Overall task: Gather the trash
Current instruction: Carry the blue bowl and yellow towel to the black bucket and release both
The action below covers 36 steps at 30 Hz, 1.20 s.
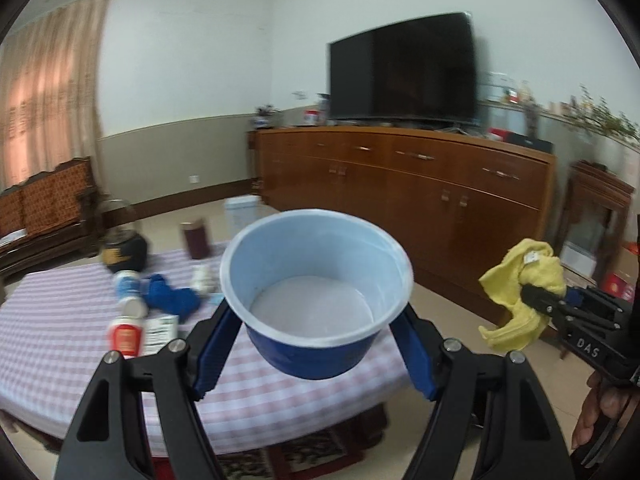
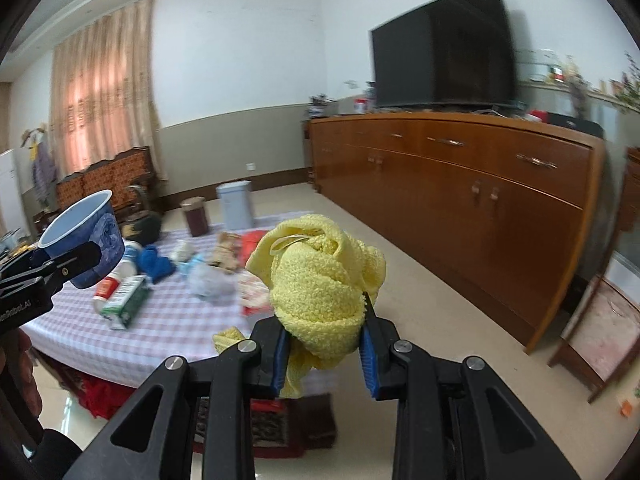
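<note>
Two grippers hang above the table's (image 2: 168, 332) near edge, the left (image 1: 316, 344) clamped wide on a bowl (image 1: 316, 280), the right (image 2: 326, 344) pinching a yellow cloth (image 2: 320, 280), trash strewn on checked cloth, sideboard (image 2: 480, 184) and TV (image 2: 444, 44) beyond.

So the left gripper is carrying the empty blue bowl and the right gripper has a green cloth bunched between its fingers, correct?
Not quite: the cloth is yellow, not green, as the right wrist view shows plainly. The rest stands: the left gripper carries the empty blue bowl, and the right gripper has the cloth bunched between its fingers.
</note>
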Each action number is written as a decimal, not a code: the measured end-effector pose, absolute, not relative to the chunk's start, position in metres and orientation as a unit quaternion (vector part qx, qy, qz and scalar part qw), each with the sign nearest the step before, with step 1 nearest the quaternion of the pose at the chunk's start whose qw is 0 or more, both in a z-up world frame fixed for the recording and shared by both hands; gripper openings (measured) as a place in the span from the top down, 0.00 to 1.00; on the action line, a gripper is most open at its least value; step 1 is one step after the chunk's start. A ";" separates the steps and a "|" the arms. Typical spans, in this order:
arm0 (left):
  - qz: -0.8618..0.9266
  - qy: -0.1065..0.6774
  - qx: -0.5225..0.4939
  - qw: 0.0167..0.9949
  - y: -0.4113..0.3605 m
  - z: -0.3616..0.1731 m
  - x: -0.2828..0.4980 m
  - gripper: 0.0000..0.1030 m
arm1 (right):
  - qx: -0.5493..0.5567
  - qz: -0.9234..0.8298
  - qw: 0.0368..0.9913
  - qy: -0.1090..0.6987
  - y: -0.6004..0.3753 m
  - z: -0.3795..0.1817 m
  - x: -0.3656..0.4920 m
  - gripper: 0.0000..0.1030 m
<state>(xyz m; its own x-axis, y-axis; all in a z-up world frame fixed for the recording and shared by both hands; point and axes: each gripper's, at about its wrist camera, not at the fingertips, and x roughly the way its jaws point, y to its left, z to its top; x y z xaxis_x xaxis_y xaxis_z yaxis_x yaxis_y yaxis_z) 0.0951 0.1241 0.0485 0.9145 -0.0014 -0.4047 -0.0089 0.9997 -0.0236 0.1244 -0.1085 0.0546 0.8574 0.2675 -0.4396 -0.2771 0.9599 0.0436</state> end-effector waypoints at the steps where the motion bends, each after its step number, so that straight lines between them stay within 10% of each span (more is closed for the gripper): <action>1: -0.010 0.209 -0.011 0.978 0.117 0.046 0.097 0.27 | -0.010 0.133 0.964 0.229 -0.117 0.053 0.124 0.69; 36: -0.210 0.317 0.037 0.924 -0.121 -0.056 0.167 0.27 | 0.017 -0.002 0.941 0.338 -0.310 -0.065 0.128 0.69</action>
<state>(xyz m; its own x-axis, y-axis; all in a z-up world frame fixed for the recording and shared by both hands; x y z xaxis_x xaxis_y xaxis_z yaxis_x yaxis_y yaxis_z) 0.1675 -0.1210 -0.0563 0.7108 -0.3653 -0.6011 0.4127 0.9086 -0.0641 0.1275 -0.3105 -0.0653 0.7712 0.0081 -0.6366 0.0150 0.9994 0.0309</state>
